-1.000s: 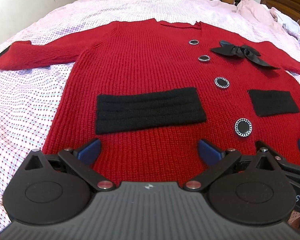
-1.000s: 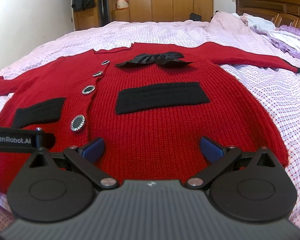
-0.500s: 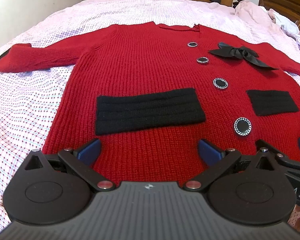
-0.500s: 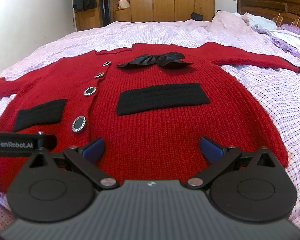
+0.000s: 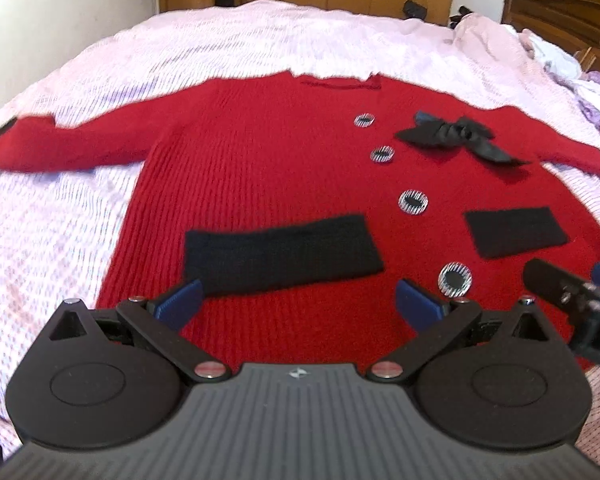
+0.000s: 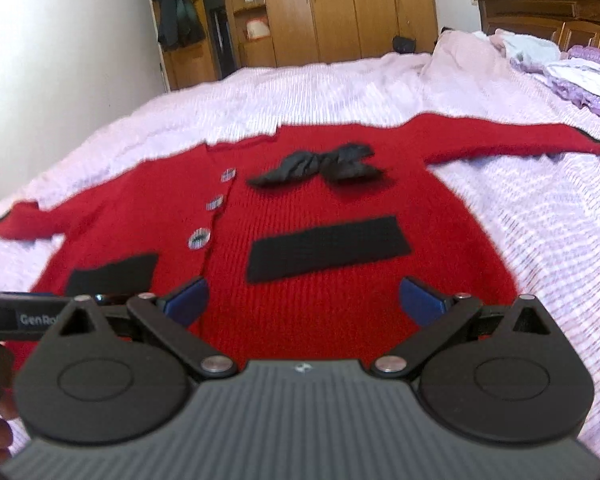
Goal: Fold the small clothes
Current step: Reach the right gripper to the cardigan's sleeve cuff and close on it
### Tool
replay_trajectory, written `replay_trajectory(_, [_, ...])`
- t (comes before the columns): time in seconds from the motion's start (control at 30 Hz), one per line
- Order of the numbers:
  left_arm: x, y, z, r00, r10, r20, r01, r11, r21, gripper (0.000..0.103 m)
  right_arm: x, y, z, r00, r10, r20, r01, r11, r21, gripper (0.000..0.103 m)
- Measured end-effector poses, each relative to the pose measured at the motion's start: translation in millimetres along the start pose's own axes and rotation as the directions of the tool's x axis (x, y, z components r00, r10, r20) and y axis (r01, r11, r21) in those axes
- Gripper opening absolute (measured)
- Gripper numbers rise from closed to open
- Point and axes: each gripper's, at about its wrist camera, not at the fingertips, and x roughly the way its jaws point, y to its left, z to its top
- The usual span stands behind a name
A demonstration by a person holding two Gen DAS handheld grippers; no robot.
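A small red knitted cardigan (image 5: 268, 176) (image 6: 340, 308) lies flat, front up, on the bed with both sleeves spread out. It has two black pocket patches (image 5: 280, 254) (image 6: 328, 248), a row of round black buttons (image 5: 413, 202) and a black bow (image 5: 456, 136) (image 6: 320, 164) near the collar. My left gripper (image 5: 298, 304) hovers open over the hem on the left half. My right gripper (image 6: 304, 298) is open above the hem on the right half; its tip shows at the right edge of the left wrist view. Nothing is between either pair of fingers.
The bed is covered by a pink checked sheet (image 5: 48, 240). Loose pale and purple clothes (image 6: 572, 76) lie by the wooden headboard (image 6: 548, 8) at the right. Wooden wardrobes (image 6: 352, 8) and a white wall stand beyond the bed.
Both grippers have risen and pulled back from the hem, so the cardigan looks smaller and more of the bed and room shows. The cardigan has not moved.
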Motion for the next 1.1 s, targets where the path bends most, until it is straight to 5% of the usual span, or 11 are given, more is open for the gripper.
replay_trajectory(0.27, [-0.5,-9.6,35.5,0.999,-0.016,0.029,0.015,1.000,0.022,0.103,-11.0,-47.3,40.9,0.996,-0.022,0.086,0.017,0.998,0.055,0.103])
replay_trajectory(0.5, [17.5,-21.0,57.2,1.000,-0.025,0.009,0.025,1.000,0.019,0.103,2.2,-117.8,79.9,0.980,-0.147,0.133,0.129,0.982,0.135,0.103])
replay_trajectory(1.1, [73.0,-26.4,45.8,0.992,0.076,-0.102,-0.077,0.997,-0.007,0.103,115.1,-296.0,117.1,0.960,-0.281,0.012,0.244,0.854,0.460,0.103])
